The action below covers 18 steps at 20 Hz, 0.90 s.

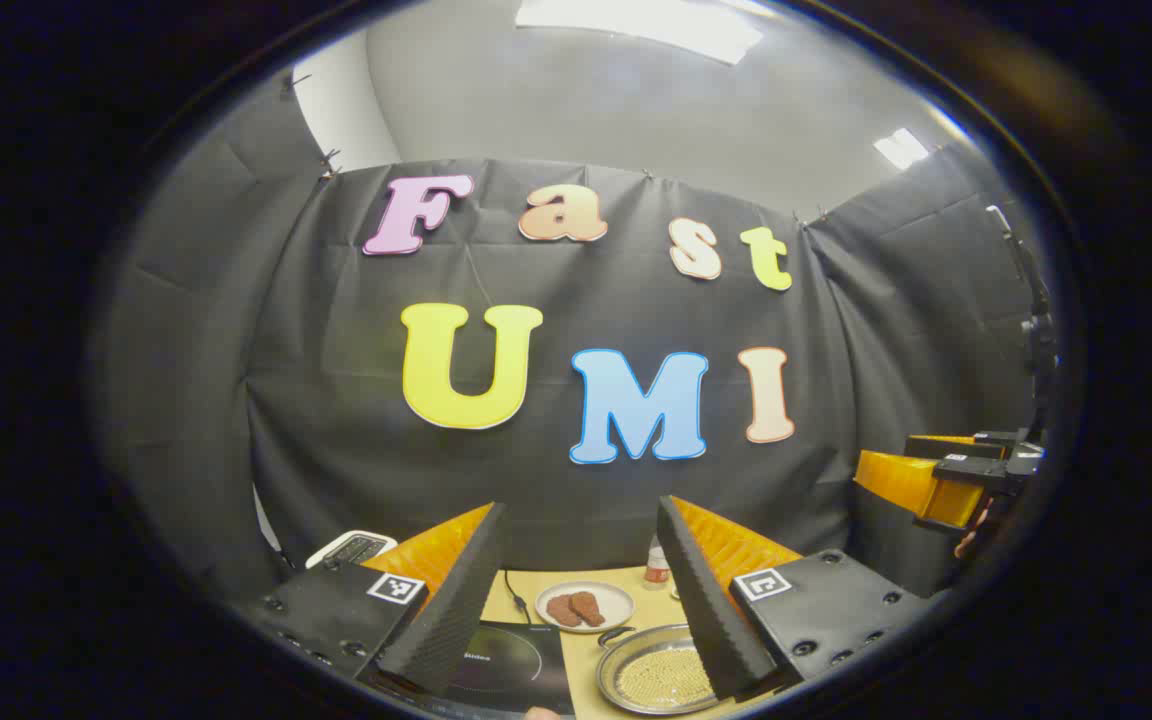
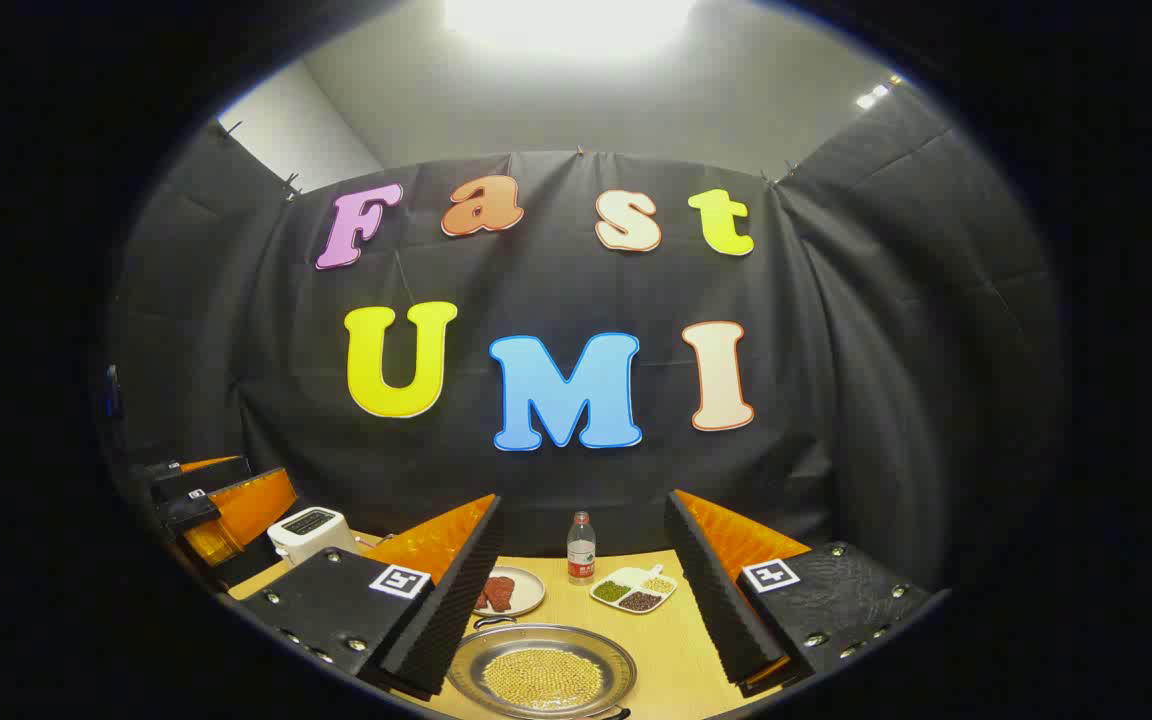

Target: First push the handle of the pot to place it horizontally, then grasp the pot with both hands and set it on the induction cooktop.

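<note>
The pot (image 1: 656, 677) is a shallow metal pan of yellow grains on the wooden table, low and right of centre in the left gripper view, partly behind one finger. Its loop handle (image 1: 616, 634) points toward the back. The black induction cooktop (image 1: 508, 660) lies just left of it. My left gripper (image 1: 576, 610) hovers above both, open and empty. In the right gripper view the pot (image 2: 541, 672) sits below my right gripper (image 2: 581, 600), which is open and empty. One handle (image 2: 489, 622) shows at the pot's far left, another (image 2: 604, 712) at its near edge.
A plate of brown meat (image 2: 508, 592), a small bottle (image 2: 581, 548) and a sectioned dish of beans (image 2: 634, 590) stand behind the pot. A white toaster (image 2: 311, 532) sits at the table's back left. Black cloth walls close the booth.
</note>
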Tool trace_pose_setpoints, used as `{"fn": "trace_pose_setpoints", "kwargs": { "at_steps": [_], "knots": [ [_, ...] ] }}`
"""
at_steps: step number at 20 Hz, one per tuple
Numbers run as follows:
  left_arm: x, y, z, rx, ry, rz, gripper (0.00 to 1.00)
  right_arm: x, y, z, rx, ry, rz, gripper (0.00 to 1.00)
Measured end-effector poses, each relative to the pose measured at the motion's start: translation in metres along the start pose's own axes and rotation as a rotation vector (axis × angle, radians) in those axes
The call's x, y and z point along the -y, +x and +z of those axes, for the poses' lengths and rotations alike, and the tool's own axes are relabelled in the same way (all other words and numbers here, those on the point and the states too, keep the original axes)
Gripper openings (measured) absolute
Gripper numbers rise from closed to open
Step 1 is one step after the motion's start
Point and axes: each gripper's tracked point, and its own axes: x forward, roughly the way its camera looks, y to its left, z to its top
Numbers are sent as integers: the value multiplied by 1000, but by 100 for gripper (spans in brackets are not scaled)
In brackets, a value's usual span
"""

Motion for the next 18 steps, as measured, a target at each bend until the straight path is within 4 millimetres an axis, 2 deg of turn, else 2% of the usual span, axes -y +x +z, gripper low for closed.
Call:
{"fn": "trace_pose_setpoints", "kwargs": {
  "at_steps": [3, 5, 7, 8, 9, 13, 18],
  "knots": [
    [3, 5, -1, 5, -3, 16, 99, 0, 6, -1, -2, 3, 18, 98],
    [4, 6, -2, 6, 0, 30, 94, 2, 12, -6, -15, 2, 32, 98],
    [7, 12, 1, 11, 3, 32, 99, 1, 18, -9, -24, 4, 48, 98],
    [6, 13, 0, 10, 8, 36, 94, 0, 21, -11, -31, 4, 55, 98],
    [7, 14, 1, 9, 11, 37, 94, 0, 23, -14, -40, 2, 59, 98],
    [11, 18, 0, 9, 22, 24, 94, 1, 26, -20, -55, 3, 66, 98],
    [18, 19, -8, 1, 23, -3, 96, 1, 27, -39, -96, 8, 79, 98]
  ]
}}
